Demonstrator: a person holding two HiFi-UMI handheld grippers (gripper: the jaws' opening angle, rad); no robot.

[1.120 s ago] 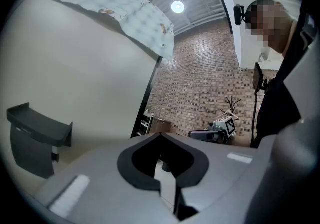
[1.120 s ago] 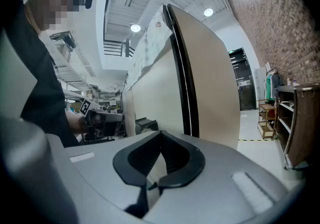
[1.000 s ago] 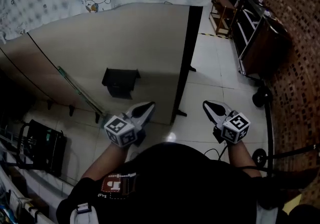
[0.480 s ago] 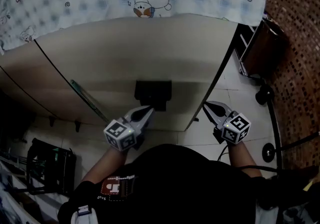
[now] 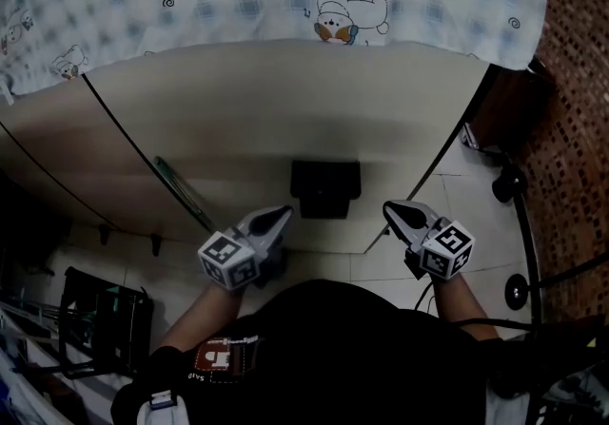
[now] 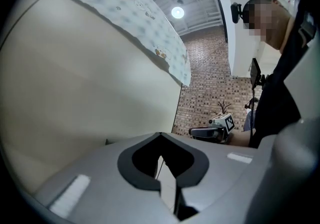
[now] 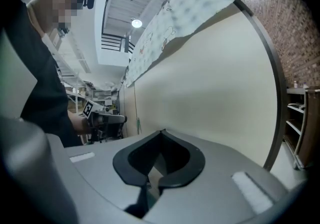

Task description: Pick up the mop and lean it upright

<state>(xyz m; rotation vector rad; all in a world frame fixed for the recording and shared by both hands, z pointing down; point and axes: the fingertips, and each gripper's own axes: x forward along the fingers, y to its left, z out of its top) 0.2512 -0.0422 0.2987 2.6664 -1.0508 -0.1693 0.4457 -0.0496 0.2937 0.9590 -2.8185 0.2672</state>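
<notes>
Mop (image 5: 186, 195) is in neither grip: left gripper (image 5: 284, 213) and right gripper (image 5: 392, 209) both have jaws shut together, empty; ahead between the jaw pairs sits a black box-shaped bracket (image 5: 325, 187) on the cream panel (image 5: 285, 109); left of the left jaws the mop's thin greenish pole leans on that panel.

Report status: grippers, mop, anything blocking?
Both shut, empty: left gripper, right gripper. Likely the mop handle, a thin green pole leans on the beige panel beyond the left gripper, untouched. A black box sits against the panel ahead.
</notes>
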